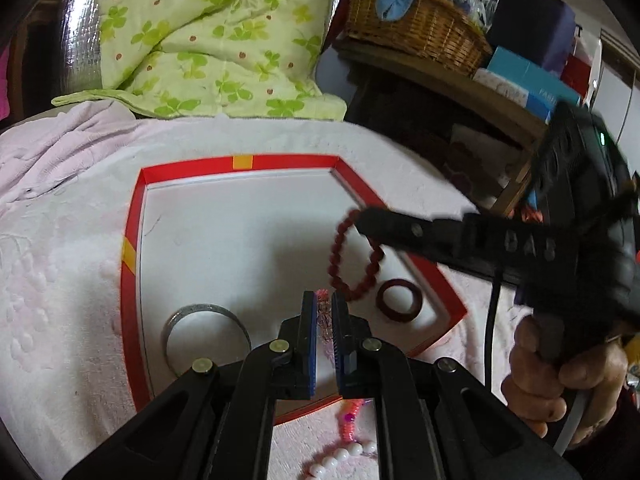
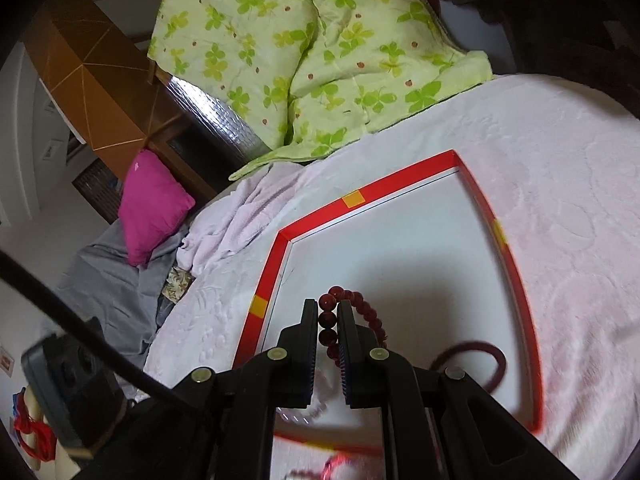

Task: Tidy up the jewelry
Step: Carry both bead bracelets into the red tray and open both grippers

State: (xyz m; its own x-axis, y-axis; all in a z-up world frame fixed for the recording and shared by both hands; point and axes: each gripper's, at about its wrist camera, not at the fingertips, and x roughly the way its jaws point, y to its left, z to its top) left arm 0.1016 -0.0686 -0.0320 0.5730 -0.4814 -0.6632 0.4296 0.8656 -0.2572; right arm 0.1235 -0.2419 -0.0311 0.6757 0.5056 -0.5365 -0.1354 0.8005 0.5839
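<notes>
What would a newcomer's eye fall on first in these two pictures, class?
First, the red-rimmed tray with its white floor, lying on the pale pink blanket. Above it the right gripper holds a dark red bead bracelet that dangles over the tray, while the left gripper pinches a pink tasselled piece. Behind lies a green clover-print quilt.

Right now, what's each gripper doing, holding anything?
Left gripper: shut on a pink tasselled strand.
Right gripper: shut on the dark red bead bracelet, held over the red-rimmed tray.
</notes>
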